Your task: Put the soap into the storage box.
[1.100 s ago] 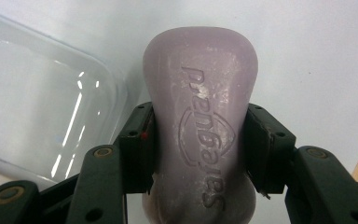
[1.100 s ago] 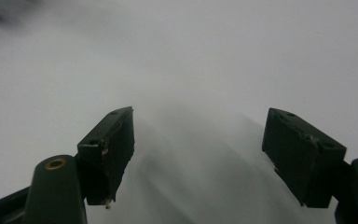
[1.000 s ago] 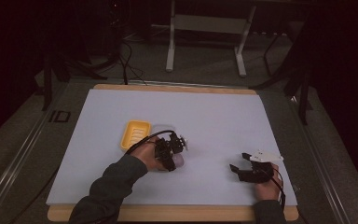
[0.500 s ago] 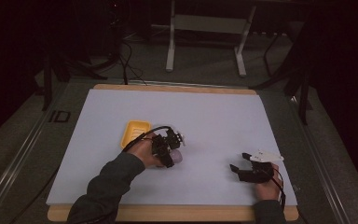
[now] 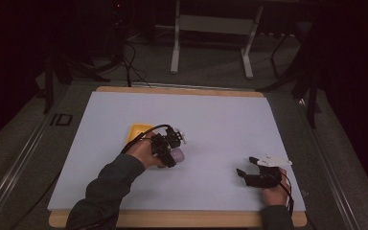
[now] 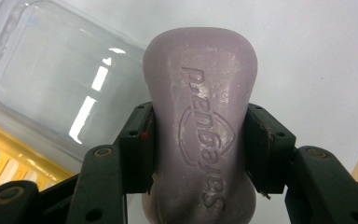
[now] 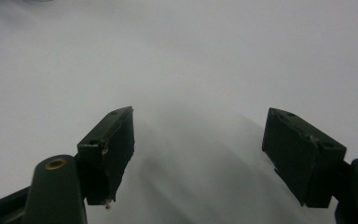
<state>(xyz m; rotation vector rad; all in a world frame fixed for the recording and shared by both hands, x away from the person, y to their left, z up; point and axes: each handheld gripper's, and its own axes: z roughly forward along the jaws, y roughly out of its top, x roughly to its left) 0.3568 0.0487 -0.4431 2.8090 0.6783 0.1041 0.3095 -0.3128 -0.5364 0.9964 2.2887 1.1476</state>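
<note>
One soap bar, one clear lid, one yellow tray.

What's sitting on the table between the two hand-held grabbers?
Nothing: in the high view, bare white table stretches between the left gripper, clamping a purple soap bar, and the right gripper.

White table, grey floor w/ cables, metal stand legs

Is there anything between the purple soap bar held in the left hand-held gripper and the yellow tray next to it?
Nothing visible blocks it. The left hand-held gripper clamps the soap bar; a clear plastic lid lies beside the yellow tray, so the way looks free.
</note>
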